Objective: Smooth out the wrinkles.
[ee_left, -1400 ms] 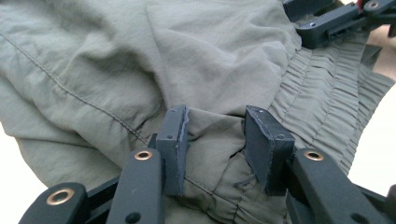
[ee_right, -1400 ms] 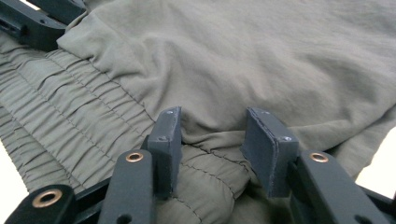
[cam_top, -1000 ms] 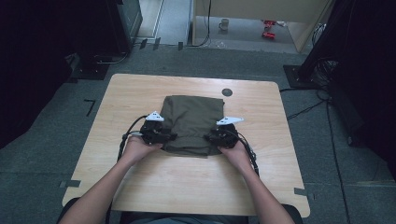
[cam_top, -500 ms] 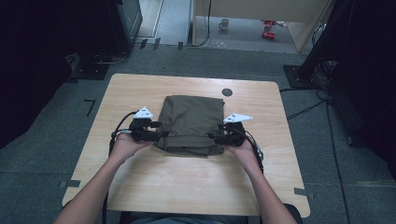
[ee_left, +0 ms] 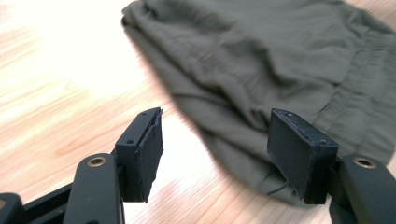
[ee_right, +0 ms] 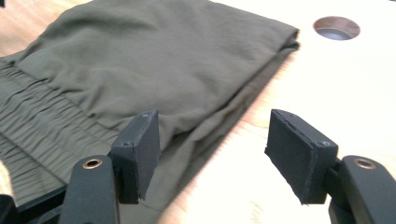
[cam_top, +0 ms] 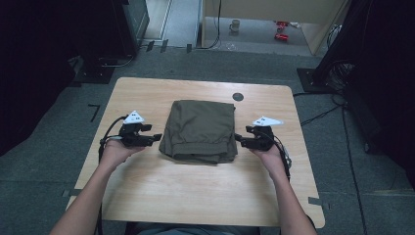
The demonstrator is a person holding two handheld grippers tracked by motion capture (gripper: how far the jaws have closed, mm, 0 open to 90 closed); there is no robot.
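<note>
— Changed since a second ago?
— Yes. Both grippers then pressed against the near corners of the folded cloth [cam_top: 200,129]; now drawn outward, off the fabric. Left gripper [cam_top: 155,138] just beside the cloth's left edge, right gripper [cam_top: 238,140] just beside its right edge, each pointing inward at it.
— Jaws?
— Spread wide on both, nothing between them. In the left gripper view [ee_left: 215,154], bare wood in the gap, the cloth's edge [ee_left: 261,70] just beyond. In the right gripper view [ee_right: 212,156], the left jaw over the cloth's hem [ee_right: 140,60], the right jaw over bare wood.
— The cloth itself?
— Olive green, folded into a rough rectangle, lying flat at the middle of the table [cam_top: 147,196]. Same spot as before, gathered waistband at the near end.
— The surface?
— Pale wood with rounded corners, a round hole [cam_top: 238,97] near the far edge, just beyond the cloth's far right corner.
— And the room?
— Grey carpet [cam_top: 58,161] all around, dark stands at both sides, cables [cam_top: 318,115] trailing on the right, a mug [cam_top: 235,24] on the floor far back.
</note>
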